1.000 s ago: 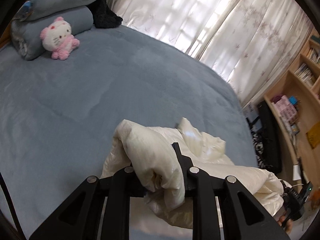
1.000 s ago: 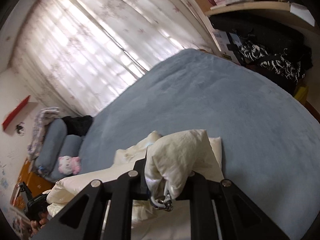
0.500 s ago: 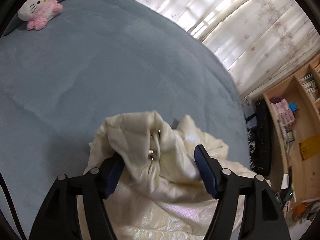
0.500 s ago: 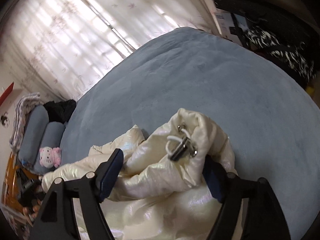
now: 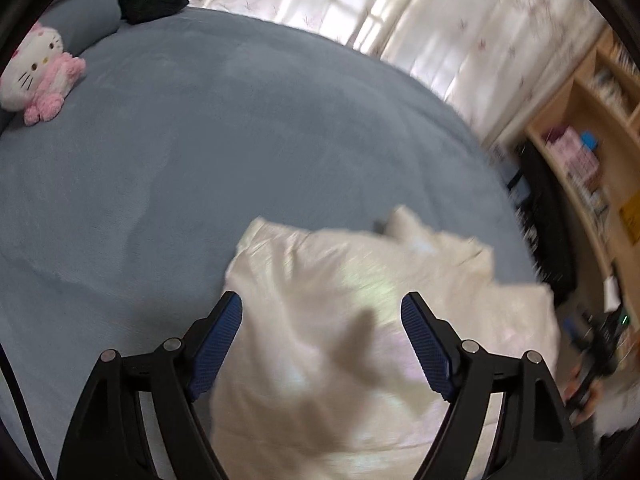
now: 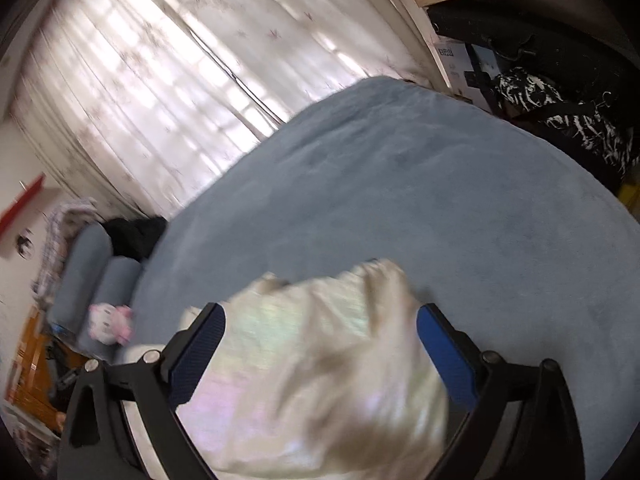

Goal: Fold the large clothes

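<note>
Left wrist view: left gripper [image 5: 322, 336] spread wide, jaws just opened, cream padded jacket [image 5: 360, 320] released onto blue bed [image 5: 200, 160] near its front edge.

Right wrist view: right gripper [image 6: 320, 344] likewise gaping, jacket [image 6: 320, 360] loose between pads (blurred). Judged light, soft, slippery; best pinched at hem or seam.

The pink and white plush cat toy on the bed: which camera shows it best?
The left wrist view: the pink and white plush cat toy shows large at the upper left, face and whiskers readable, on the blue-grey bed cover. The right wrist view shows it small and blurred beside the pillows.
</note>
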### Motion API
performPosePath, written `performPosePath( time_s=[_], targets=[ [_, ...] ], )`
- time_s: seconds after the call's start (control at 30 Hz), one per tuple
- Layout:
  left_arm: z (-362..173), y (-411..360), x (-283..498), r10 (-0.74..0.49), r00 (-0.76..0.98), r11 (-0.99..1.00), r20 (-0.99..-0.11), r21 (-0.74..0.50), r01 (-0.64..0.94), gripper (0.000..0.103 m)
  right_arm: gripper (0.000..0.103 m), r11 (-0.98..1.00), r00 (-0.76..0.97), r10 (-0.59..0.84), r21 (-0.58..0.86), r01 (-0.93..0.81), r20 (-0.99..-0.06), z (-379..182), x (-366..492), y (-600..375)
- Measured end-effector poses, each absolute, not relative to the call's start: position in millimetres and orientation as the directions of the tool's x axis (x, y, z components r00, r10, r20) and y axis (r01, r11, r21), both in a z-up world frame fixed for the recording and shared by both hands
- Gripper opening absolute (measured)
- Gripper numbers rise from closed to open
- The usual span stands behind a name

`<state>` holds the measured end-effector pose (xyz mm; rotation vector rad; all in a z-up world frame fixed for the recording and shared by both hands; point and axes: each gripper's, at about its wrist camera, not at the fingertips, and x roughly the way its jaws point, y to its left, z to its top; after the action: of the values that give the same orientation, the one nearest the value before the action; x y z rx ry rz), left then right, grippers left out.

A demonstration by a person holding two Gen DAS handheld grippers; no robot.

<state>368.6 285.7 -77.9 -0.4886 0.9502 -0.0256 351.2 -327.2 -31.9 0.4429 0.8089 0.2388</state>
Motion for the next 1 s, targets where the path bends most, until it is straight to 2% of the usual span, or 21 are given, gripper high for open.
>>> performPosePath(
  time_s=[0.13,0.27,0.33,0.4,0.43,0.47,0.5,0.53,0.57,0.63,0.67,0.83,0.93,1.0],
  targets=[
    [-102,286,378,-0.205,0.56,0.921,-0.803,-0.353,-0.168,0.08,0.097,0.892,0.607,0.379,0.45,-0.04,-0.699,-59,370,-330],
    [-113,288,383,-0.254,0.563,0.916,-0.787,-0.382,-0.121,0.08,0.097,0.877,0.543,0.432,0.476,-0.065,-0.721,-80,384,-324],
    [-115,279,391,-0.239,0.56,0.932,-0.793,-0.349,-0.097,0.08,0.097,0.873,0.523,0.449,0.48,-0.084,-0.725,-89,389,-318],
    [-116,270,394,-0.198,0.565,0.951,-0.801,-0.296,-0.086,0.075,0.096,0.866,0.529,0.464,0.49,-0.1,-0.71,-93,388,-314],
    [-115,267,394,-0.182,0.577,0.959,-0.796,-0.274,-0.077,0.057,0.091,0.869,0.533,0.457,0.485,-0.099,-0.712,-94,388,-312],
    [-113,261,394,-0.16,0.591,0.968,-0.791,-0.244,-0.065,0.036,0.081,0.876,0.532,0.449,0.471,-0.103,-0.718,-94,388,-309],
    [-110,258,394,-0.138,0.598,0.973,-0.789,-0.22,-0.066,0.026,0.073,0.887,0.532,0.433,0.449,-0.107,-0.728,-94,387,-304],
    [-108,252,394,-0.102,0.611,0.981,-0.785,-0.183,-0.072,0.013,0.053,0.904,0.535,0.405,0.414,-0.109,-0.742,-93,386,-300],
    [-105,250,392,-0.087,0.62,0.982,-0.78,-0.171,-0.078,0.01,0.037,0.912,0.541,0.39,0.393,-0.116,-0.745,-92,385,-297],
    [-96,246,391,-0.033,0.637,0.982,-0.77,-0.143,-0.122,0.007,0.022,0.938,0.59,0.335,0.321,-0.134,-0.734,-81,379,-290],
    [-91,247,390,-0.012,0.646,0.98,-0.763,-0.139,-0.146,0.006,0.018,0.946,0.613,0.313,0.296,-0.131,-0.726,-76,377,-288],
    [-61,240,395,0.105,0.659,0.96,-0.745,-0.098,-0.263,0.005,0.014,0.961,0.727,0.233,0.267,-0.07,-0.646,-36,366,-287],
    [-59,229,400,0.205,0.636,0.95,-0.743,-0.005,-0.313,0.005,0.014,0.974,0.741,0.179,0.224,-0.04,-0.647,-31,372,-282],
    [-66,223,405,0.252,0.609,0.939,-0.752,0.04,-0.341,0.005,0.014,0.98,0.719,0.146,0.197,-0.013,-0.679,-41,384,-277]
  ],
)
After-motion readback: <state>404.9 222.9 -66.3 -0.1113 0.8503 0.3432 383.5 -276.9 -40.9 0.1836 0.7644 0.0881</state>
